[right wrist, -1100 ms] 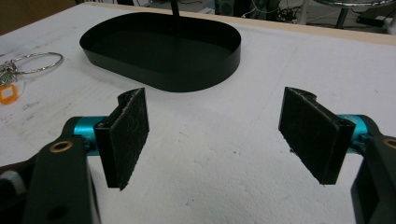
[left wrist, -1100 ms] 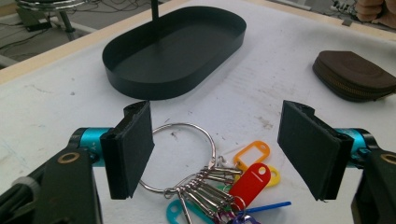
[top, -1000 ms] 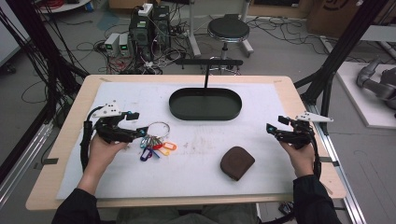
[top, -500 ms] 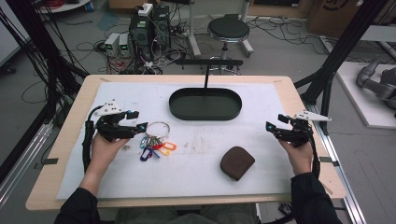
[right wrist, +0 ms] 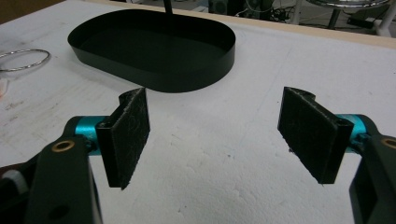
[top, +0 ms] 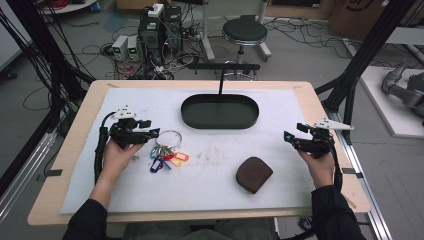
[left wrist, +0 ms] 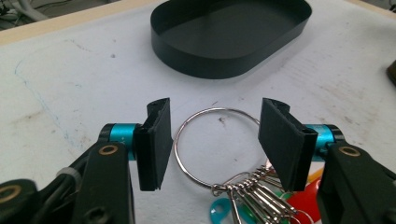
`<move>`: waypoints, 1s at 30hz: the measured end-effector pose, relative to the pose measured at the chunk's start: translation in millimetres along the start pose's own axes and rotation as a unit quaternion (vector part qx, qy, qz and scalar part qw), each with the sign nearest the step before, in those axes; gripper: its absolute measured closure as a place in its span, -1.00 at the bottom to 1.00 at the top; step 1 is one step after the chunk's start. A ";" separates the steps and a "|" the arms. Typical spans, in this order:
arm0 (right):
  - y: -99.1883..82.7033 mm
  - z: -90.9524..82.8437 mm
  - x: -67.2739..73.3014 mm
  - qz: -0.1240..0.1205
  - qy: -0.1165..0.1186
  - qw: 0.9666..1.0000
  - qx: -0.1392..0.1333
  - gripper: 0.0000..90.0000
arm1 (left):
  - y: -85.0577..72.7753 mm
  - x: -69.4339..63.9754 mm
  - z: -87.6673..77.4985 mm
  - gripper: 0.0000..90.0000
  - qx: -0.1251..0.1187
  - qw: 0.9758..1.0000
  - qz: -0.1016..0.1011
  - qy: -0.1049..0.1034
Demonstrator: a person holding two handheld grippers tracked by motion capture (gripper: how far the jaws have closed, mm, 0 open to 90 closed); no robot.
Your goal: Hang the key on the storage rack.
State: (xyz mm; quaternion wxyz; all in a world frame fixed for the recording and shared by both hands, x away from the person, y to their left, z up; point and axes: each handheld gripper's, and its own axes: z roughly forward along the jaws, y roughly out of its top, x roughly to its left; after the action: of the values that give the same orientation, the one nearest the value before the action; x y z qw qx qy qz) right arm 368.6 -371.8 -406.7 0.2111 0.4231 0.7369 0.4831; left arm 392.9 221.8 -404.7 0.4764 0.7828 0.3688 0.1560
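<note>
Where writing is looked for: none can be read on the tags, the tray or the pouch; any print is too small or blurred.
Tray: a black oval tray (top: 220,111) sits at the far middle of the tabletop (top: 310,95), on the white sheet (top: 210,180); its floor shows bare, with nothing lying in it. A thin black post (top: 220,82) rises at its far rim.
Key ring: a large silver ring (left wrist: 212,140) lies flat on the sheet, left of centre and nearer than the tray, with a bunch of keys (left wrist: 252,193) and coloured tags (top: 170,159) in blue, red and orange hanging off its near side.
Left gripper: the left gripper (left wrist: 212,140) is held low over the sheet, jaws well apart and gripping nothing; in the left gripper view the ring lies between the two pads, touching neither as far as can be seen.
Right gripper: the right gripper (right wrist: 224,135) is at the right side of the sheet, jaws spread wide over bare white, holding nothing.
Pouch: a small brown rounded pouch (top: 254,173) lies closed on the near right part of the sheet, well apart from the keys and near the right hand (top: 317,162).
Beyond the tabletop: a round stool (top: 245,32) and tangled cables (top: 115,47) on the floor.
</note>
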 end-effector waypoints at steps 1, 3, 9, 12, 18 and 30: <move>0.0 -0.4 0.5 0.002 0.000 1.000 0.001 -0.43 | -0.4 0.8 1.9 0.03 0.001 1.000 -0.001 0.001; -0.1 -0.6 0.9 0.003 -0.001 1.000 0.002 -0.43 | -1.2 2.5 6.6 0.05 0.009 1.000 -0.010 0.009; -1.6 -2.3 1.7 0.003 -0.001 1.000 0.007 -0.43 | -2.1 8.0 20.2 0.13 0.035 0.999 -0.025 0.023; -2.3 -2.8 3.1 0.004 -0.001 1.000 0.011 -0.43 | -6.2 10.0 29.9 0.14 0.068 0.997 -0.025 0.030; -2.1 -3.0 4.2 0.002 -0.004 1.000 0.012 -0.43 | -9.7 13.0 35.8 0.23 0.083 0.995 -0.030 0.035; -3.8 -3.7 6.1 -0.002 0.001 1.000 0.011 -0.43 | -12.6 7.5 47.4 0.45 0.122 0.990 -0.008 0.065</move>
State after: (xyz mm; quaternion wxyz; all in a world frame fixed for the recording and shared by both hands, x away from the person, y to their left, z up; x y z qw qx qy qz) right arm 361.0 -369.4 -407.8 0.2066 0.4236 0.7429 0.4755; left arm 420.8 200.8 -439.9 0.3539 0.8205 0.4209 0.1565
